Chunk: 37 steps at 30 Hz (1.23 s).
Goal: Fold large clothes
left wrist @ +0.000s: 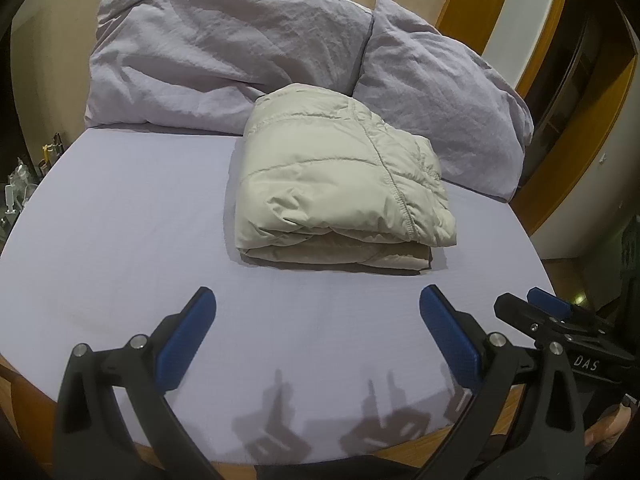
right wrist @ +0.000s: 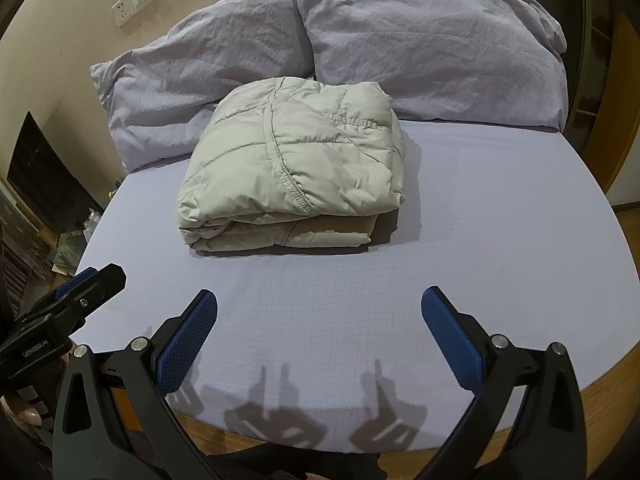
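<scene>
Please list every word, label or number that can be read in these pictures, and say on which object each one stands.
"DAS": on the body of the right gripper, seen in the left wrist view.
Small white print on the left gripper, right wrist view: mirrored and too blurred to read.
Jacket, pillows, wall switches: no text.

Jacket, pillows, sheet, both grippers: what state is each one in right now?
Jacket: folded into a compact bundle, lying on the sheet, its far end against the pillows.
Pillows: two, rumpled, side by side at the head of the bed.
Sheet: smooth and flat.
Left gripper: open, empty, clear of the jacket.
Right gripper: open, empty, clear of the jacket.
</scene>
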Motion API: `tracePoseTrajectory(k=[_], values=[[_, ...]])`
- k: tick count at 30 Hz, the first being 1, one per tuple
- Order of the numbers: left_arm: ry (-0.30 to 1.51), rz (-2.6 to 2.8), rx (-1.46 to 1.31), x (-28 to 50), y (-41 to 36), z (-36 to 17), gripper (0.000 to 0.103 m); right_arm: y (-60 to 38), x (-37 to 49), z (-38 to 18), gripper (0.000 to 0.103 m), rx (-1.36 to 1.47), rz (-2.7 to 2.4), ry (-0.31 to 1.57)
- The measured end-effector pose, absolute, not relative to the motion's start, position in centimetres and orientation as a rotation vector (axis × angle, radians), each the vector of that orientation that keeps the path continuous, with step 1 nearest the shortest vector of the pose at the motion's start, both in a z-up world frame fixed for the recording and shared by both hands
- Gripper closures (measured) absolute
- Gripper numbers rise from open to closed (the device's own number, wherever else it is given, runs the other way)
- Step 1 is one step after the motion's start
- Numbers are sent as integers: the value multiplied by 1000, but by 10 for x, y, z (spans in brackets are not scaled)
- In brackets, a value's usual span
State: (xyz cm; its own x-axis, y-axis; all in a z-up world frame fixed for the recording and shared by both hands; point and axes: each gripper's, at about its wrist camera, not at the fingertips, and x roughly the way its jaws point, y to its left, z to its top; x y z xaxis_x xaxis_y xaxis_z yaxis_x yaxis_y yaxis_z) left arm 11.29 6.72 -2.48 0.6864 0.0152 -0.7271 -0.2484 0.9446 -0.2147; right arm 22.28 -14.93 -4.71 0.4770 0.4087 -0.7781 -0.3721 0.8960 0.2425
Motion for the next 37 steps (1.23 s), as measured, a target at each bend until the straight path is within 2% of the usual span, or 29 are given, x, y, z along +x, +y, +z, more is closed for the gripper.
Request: tracePoseTrajectory(k=[37], values=[[796,119,-287,113,69,-22,2,-141,223,-49,1,53,470,965]])
